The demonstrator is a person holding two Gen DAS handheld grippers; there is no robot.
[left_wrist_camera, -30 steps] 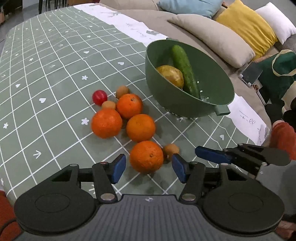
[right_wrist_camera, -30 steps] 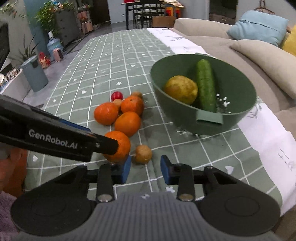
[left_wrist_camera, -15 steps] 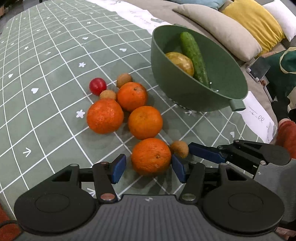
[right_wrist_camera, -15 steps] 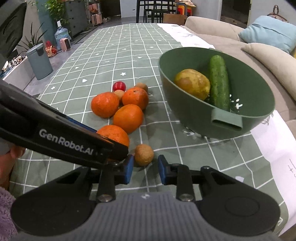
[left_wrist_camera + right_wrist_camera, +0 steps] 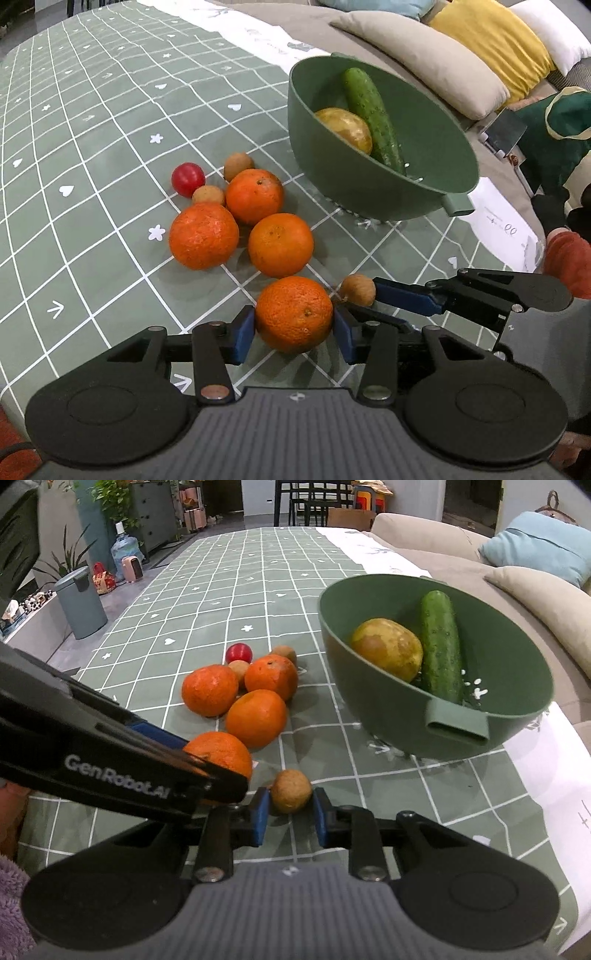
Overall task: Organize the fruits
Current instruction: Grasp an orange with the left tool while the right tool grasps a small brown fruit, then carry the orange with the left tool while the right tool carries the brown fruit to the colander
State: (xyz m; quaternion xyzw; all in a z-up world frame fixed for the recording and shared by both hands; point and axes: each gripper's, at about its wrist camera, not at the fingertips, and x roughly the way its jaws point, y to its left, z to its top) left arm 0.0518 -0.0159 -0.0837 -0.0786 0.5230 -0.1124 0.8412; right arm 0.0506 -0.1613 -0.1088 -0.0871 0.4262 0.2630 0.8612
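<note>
My left gripper [image 5: 294,329], jaws just closing, clamps the nearest orange [image 5: 294,314]; my right gripper [image 5: 290,814] pinches the brown longan [image 5: 291,791]. In the green bowl [image 5: 517,672] at two o'clock, the cucumber's [image 5: 441,646] long axis points twelve.

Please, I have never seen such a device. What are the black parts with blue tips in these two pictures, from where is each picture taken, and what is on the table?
There is no robot here: a person holds a two-finger gripper in each hand, and a wide-angle camera on each one looks forward along its fingers. One picture comes from the left gripper, the other from the right gripper. The blue tips are the finger pads.

The left jaws have just been closing and now press on the nearest orange. The right gripper is shut on a small brown fruit beside it.

On the green checked tablecloth lie three more oranges, a small red fruit and two other small brown fruits. The green bowl holds a cucumber and a yellowish fruit.
</note>
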